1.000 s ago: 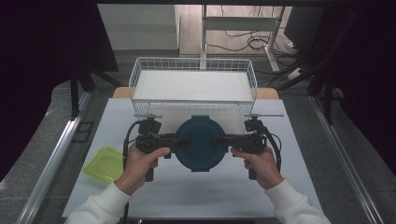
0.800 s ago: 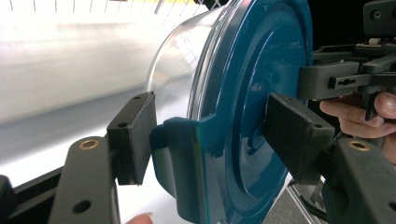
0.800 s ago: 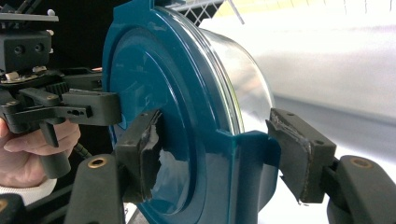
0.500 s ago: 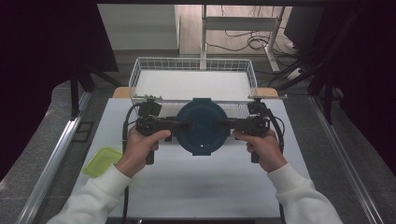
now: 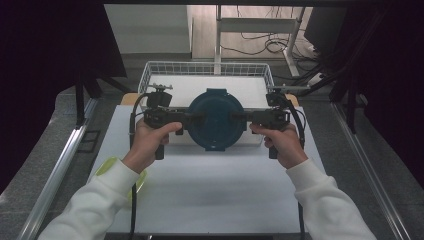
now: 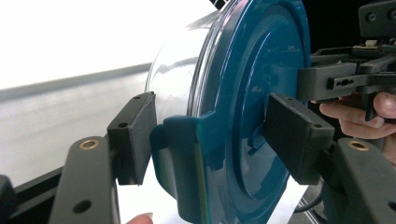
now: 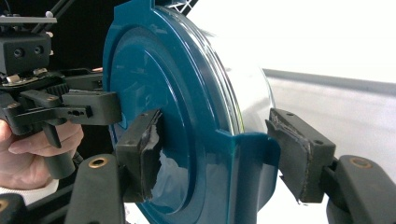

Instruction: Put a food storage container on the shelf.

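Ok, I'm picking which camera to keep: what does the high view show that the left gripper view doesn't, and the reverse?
The high view adds the wire basket behind, and a green dish by the left sleeve. The left gripper view adds the container side-on: a clear wall under the blue lid, with a pad on each face. Shared: the container clamped between the left gripper and the right gripper.

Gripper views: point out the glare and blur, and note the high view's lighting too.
Left gripper view: the table is blown out white and glare streaks the container. Right gripper view: the same white washout, near fingers soft. High view: bright middle, dark curtains at the sides, basket sharp.
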`<action>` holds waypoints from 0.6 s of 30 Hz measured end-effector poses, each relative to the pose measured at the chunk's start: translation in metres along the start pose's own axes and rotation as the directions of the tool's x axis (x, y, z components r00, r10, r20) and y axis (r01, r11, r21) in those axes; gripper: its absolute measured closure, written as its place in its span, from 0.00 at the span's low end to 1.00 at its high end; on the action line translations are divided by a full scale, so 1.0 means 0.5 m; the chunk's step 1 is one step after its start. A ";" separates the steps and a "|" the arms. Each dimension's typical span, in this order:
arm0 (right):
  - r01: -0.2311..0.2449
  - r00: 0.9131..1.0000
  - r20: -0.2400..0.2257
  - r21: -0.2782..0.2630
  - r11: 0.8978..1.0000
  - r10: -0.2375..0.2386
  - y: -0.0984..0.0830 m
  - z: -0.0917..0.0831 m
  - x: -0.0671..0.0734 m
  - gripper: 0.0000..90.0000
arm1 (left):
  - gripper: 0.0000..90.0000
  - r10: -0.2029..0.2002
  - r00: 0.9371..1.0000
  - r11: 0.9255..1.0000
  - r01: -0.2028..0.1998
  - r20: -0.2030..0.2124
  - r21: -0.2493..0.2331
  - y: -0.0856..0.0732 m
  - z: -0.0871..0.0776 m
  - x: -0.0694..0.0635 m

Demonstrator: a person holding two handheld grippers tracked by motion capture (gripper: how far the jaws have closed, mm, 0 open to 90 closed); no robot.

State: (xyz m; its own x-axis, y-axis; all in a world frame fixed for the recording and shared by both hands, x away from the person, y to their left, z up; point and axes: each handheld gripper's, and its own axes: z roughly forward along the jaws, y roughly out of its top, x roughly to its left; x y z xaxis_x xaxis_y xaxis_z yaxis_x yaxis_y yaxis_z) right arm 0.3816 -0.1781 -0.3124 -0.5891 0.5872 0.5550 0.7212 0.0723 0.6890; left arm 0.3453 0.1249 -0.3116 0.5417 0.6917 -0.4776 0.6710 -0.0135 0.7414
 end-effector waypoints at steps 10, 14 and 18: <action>0.021 1.000 0.003 -0.019 1.000 -0.021 0.061 0.005 0.002 0.42 | 0.40 -0.010 1.000 0.999 0.010 0.016 -0.033 0.052 0.000 0.021; 0.030 1.000 0.009 -0.027 0.999 -0.030 0.082 0.010 -0.001 0.42 | 0.40 -0.013 1.000 0.999 0.014 0.026 -0.035 0.069 0.004 0.034; 0.025 1.000 0.011 -0.025 0.999 -0.025 0.101 0.016 -0.007 0.42 | 0.40 -0.016 0.999 0.999 0.017 0.032 -0.038 0.089 0.011 0.047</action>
State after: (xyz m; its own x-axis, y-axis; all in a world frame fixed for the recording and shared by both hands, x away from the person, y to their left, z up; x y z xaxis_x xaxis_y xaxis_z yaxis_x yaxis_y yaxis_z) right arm 0.4230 -0.1701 -0.2833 -0.6030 0.5941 0.5324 0.6966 0.0671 0.7143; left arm 0.3906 0.1363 -0.2926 0.5465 0.6687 -0.5042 0.6607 0.0256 0.7502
